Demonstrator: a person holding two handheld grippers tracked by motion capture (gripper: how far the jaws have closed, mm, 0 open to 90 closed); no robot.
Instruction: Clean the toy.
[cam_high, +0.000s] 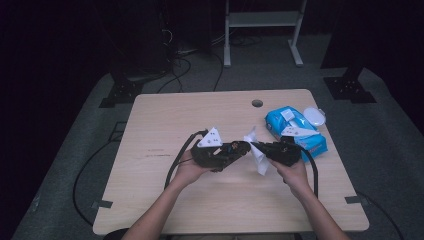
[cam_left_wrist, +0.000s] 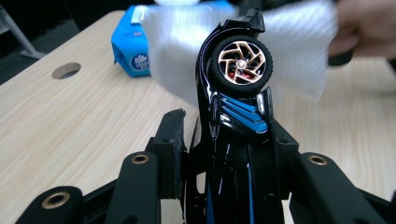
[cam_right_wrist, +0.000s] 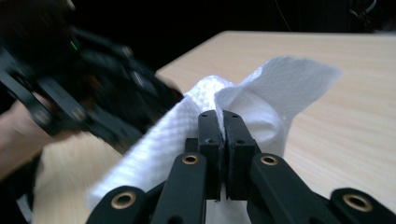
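Above the middle of the wooden table (cam_high: 165, 125), my left gripper (cam_high: 235, 149) is shut on a glossy black toy car (cam_left_wrist: 233, 121) with blue stripes. The car's nose points away and a copper-spoked wheel (cam_left_wrist: 242, 63) faces the left gripper view. My right gripper (cam_high: 257, 146) comes in from the right, its jaws pressed together on a white wet wipe (cam_high: 258, 152). In the right gripper view the wipe (cam_right_wrist: 280, 88) bunches around the right gripper (cam_right_wrist: 223, 116). The wipe (cam_left_wrist: 299, 42) hangs right behind the car's front end, at or very near it.
A blue wipe pack (cam_high: 296, 131) lies at the table's right, with a white round lid (cam_high: 314, 116) beside it. A cable hole (cam_high: 257, 103) sits near the far edge. Cables trail from both grippers toward the front. Dark stands and a white frame (cam_high: 262, 20) stand behind the table.
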